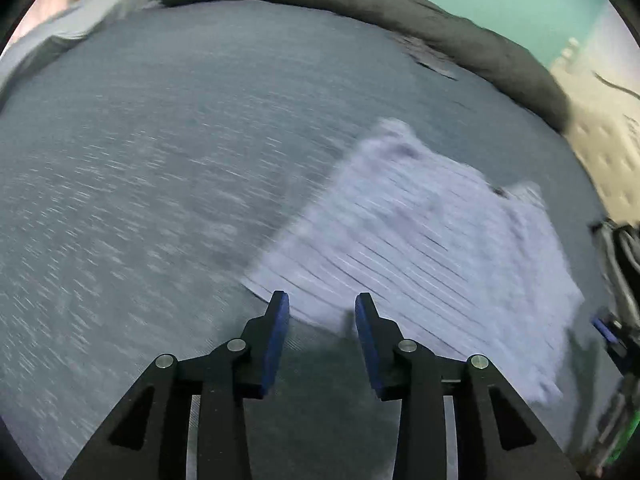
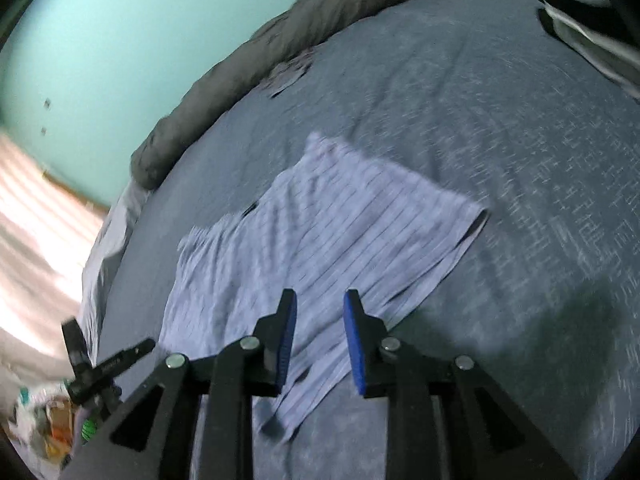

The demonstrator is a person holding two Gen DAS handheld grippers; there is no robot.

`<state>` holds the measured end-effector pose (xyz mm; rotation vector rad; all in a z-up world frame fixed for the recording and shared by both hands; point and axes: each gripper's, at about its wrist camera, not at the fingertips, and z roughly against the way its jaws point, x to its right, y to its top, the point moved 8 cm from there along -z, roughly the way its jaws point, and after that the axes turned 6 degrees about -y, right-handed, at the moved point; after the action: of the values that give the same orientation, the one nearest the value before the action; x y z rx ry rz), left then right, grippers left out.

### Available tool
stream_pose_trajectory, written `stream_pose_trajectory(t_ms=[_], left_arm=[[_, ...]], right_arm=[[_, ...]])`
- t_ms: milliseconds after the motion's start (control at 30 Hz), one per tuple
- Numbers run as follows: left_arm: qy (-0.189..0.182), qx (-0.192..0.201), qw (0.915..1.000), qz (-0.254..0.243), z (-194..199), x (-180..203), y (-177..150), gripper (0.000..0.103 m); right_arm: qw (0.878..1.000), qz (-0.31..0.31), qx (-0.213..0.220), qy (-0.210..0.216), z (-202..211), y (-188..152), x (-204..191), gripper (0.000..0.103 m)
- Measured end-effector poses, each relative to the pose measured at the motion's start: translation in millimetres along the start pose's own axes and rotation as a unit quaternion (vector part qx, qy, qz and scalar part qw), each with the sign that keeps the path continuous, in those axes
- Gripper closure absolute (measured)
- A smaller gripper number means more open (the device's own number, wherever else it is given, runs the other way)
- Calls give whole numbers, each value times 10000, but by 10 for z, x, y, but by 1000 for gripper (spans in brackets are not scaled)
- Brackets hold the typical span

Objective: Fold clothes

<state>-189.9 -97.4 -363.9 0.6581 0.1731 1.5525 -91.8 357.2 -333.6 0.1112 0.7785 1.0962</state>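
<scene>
striped shirt (image 2: 320, 240) lies flat on bedspread (image 2: 520, 160), compact rectangle, apparently folded; further folds undeterminable. left gripper (image 1: 322, 304), right gripper (image 2: 320, 300): jaws apart, empty.

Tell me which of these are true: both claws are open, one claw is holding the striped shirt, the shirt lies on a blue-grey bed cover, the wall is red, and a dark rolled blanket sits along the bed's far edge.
1. Both claws are open. True: the left claw and right claw each show a gap, with nothing between the fingers.
2. One claw holds the shirt. False: the shirt lies loose on the bed.
3. The shirt lies on a blue-grey cover. True.
4. The wall is red. False: the wall is pale green.
5. A dark rolled blanket lines the far edge. True.
</scene>
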Motion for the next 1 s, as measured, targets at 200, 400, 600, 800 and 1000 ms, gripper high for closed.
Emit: stream_pose_trajectory(t_ms=[200,400,600,800,1000], left_arm=[[212,4,9993,311,-121,-334,148,65],[191,-195,9988,395,-257,-449,106,65],[131,-299,9994,132,-249,-395,61,95],[-16,-109,9999,11,-6,-307,67,100],[-174,217,9996,-50,366,-232,52,100]], right_arm=[[9998,-206,3,16,-165,151,119,79],[9993,-375,3,5,-300,261,223,76],[9985,-543,-35,54,-365,263,265,75],[9983,-576,-39,58,-350,241,274,75],[9975,-701,-65,76,-364,236,313,75]])
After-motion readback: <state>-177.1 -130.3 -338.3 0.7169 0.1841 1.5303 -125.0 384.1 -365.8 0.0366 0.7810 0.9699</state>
